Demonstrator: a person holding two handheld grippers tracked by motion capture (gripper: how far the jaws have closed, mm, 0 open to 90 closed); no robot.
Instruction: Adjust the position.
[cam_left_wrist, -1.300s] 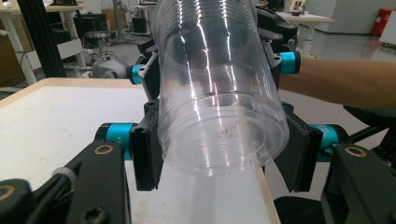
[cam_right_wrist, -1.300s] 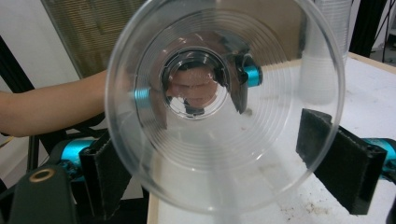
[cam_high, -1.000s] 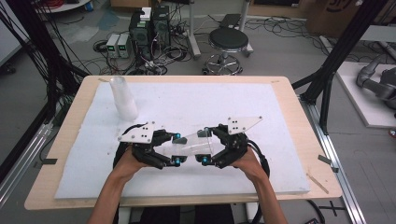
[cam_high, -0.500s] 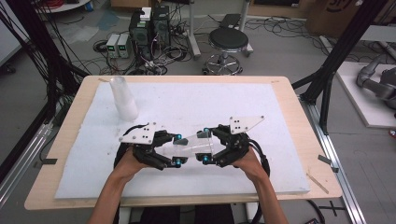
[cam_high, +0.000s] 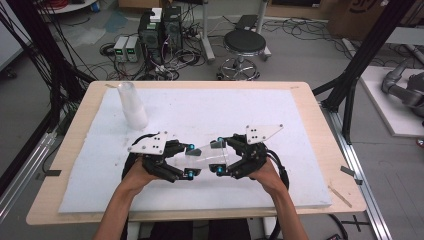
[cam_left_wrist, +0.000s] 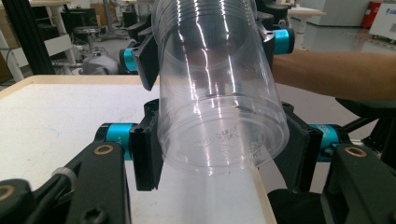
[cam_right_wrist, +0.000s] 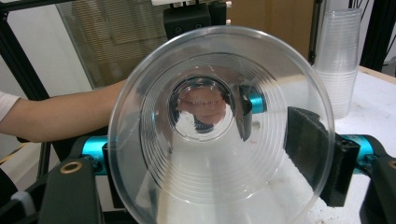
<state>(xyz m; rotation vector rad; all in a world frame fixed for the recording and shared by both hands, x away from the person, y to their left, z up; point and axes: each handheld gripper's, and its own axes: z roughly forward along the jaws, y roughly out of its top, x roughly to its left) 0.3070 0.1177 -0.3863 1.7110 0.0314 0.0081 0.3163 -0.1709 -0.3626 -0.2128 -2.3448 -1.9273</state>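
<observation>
a clear plastic cup (cam_right_wrist: 219, 126) faces the camera mouth-first, its rim between the right gripper (cam_right_wrist: 219, 163)'s black jaws, which have just been closing. behind, a forearm (cam_right_wrist: 65, 116) reaches in; a stack of cups (cam_right_wrist: 337, 60) stands on the white table (cam_right_wrist: 373, 112).

Clear glossy plastic cup (cam_left_wrist: 219, 93), ribbed near rim; matt black jaws, prob. plastic; white, slightly rough tabletop (cam_high: 210, 110), wood-edged.

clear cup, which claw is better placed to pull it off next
Right, probably: the right claw brackets the clear cup at its wide rim and has just been closing, while the left claw clamps the base.
</observation>
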